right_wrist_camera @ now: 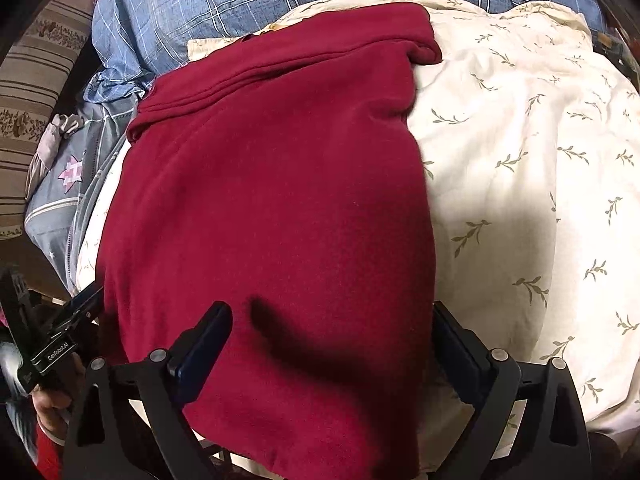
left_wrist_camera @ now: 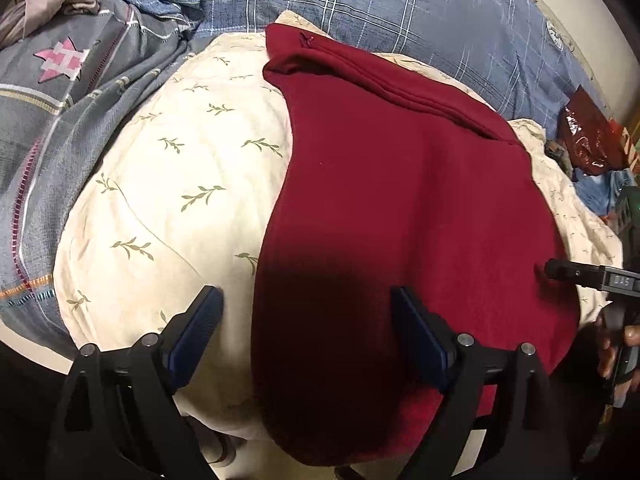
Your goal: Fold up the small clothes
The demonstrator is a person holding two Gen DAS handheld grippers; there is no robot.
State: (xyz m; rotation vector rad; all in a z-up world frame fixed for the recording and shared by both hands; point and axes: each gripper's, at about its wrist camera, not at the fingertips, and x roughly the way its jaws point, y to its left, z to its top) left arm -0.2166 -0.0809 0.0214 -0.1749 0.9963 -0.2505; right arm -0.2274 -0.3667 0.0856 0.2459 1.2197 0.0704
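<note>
Garment-wise, your dark red fleece piece (left_wrist_camera: 400, 184) lies flat on the cream leaf-print quilt (left_wrist_camera: 180, 184) so it creases clean; left gripper (left_wrist_camera: 306, 332) and right gripper (right_wrist_camera: 332, 344) hover wide, empty, straddling its edges.

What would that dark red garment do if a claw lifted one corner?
The dark red garment would probably droop, since it follows the cream leaf-print bedding beneath. Its fuzzy, thick-looking fabric and doubled hem suggest it grips rather than slips, with some weight.
</note>
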